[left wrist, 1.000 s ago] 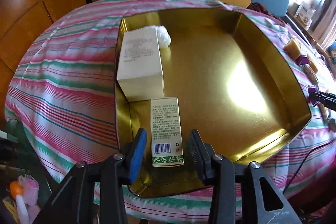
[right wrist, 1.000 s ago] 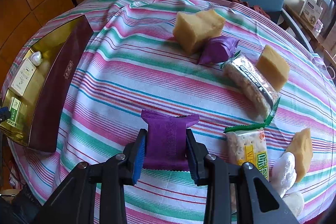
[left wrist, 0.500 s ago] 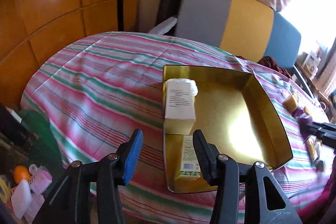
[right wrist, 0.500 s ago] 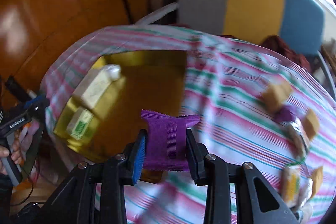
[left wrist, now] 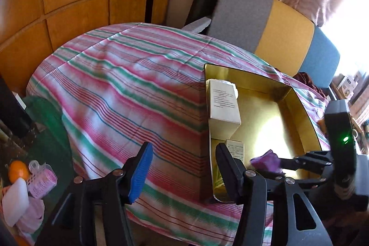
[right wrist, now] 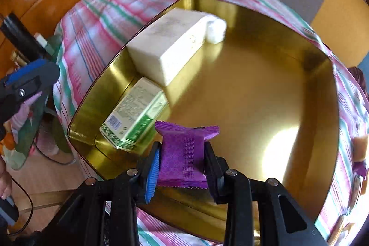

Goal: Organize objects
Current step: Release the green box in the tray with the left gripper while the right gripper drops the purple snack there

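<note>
Right gripper point(right wrist: 181, 159) clamps the purple packet point(right wrist: 183, 153) above the gold tray point(right wrist: 253, 93). Left gripper point(left wrist: 182, 167) empty over the striped worktop point(left wrist: 129, 89), jaws just been opening, nothing between.

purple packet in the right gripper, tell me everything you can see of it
The purple packet is a small pillow-shaped wrapper of glossy patterned foil, with a ribbed centre seam and zigzag-cut crimped ends, still sealed. It stands upright, pinched on both sides by the right gripper, and hangs over the near edge of the gold tray, touching nothing else.
</note>
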The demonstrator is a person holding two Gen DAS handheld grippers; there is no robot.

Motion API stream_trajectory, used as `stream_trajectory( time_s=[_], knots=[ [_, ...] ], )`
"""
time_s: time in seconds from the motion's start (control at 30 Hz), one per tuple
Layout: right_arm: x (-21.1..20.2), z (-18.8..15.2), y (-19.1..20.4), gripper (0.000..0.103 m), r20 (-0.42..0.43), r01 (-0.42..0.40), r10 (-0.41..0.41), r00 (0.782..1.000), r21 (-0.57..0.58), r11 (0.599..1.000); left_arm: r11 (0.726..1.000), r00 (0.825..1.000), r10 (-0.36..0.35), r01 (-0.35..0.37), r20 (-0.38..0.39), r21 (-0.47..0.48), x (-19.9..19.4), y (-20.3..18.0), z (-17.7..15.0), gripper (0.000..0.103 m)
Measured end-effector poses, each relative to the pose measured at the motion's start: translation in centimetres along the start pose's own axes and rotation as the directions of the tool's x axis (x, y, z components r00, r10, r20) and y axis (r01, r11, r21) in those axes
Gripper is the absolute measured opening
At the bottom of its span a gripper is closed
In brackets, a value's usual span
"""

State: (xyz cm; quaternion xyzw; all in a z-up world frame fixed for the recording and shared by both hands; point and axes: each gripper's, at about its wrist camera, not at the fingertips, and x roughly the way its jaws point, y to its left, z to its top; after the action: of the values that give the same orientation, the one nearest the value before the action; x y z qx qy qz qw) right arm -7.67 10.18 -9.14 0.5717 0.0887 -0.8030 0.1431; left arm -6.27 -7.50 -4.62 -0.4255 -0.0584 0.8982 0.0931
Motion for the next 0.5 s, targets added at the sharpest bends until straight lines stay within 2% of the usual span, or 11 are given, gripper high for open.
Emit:
stream_trajectory(
  time_s=[0.1, 0.2, 0.27, 0.33, 0.47, 0.5],
  knots=[
    [0.2, 0.3, 0.9, 0.036, 0.0, -0.006, 0.006, 1.0, -0.017, 1.0, 1.0, 1.0, -0.005, 0.005, -0.006, -0.014, 0.2, 0.3, -0.3, 0.06],
    [-0.1, 0.4, 1.7, 0.037, 0.01, -0.07, 0.071, 0.997, -0.027, 0.997, 1.0, 1.0, -0.001, 0.001, -0.007, -0.016, 0.2, 0.5, -0.7, 0.063],
    [-0.3, 0.2, 2.0, 0.046, 0.016, -0.104, 0.104, 0.994, -0.029, 0.994, 1.0, 1.0, 0.01, -0.01, 0.003, -0.019, 0.0, 0.7, -0.8, 0.069],
    [-0.8, 0.0, 1.9, 0.047, 0.032, -0.109, 0.109, 0.993, -0.018, 0.994, 1.0, 1.0, 0.019, -0.019, 0.015, -0.022, -0.2, 0.8, -0.7, 0.069],
    [-2.7, -0.9, 0.7, 0.06, 0.088, -0.124, 0.122, 0.989, 0.014, 0.992, 1.0, 0.999, 0.029, -0.028, 0.035, -0.008, -0.7, 0.5, -0.6, 0.069],
    [-3.2, -1.1, 0.5, 0.06, 0.102, -0.124, 0.121, 0.987, 0.022, 0.992, 1.0, 0.999, 0.028, -0.028, 0.036, -0.003, -0.7, 0.4, -0.6, 0.069]
  ],
)
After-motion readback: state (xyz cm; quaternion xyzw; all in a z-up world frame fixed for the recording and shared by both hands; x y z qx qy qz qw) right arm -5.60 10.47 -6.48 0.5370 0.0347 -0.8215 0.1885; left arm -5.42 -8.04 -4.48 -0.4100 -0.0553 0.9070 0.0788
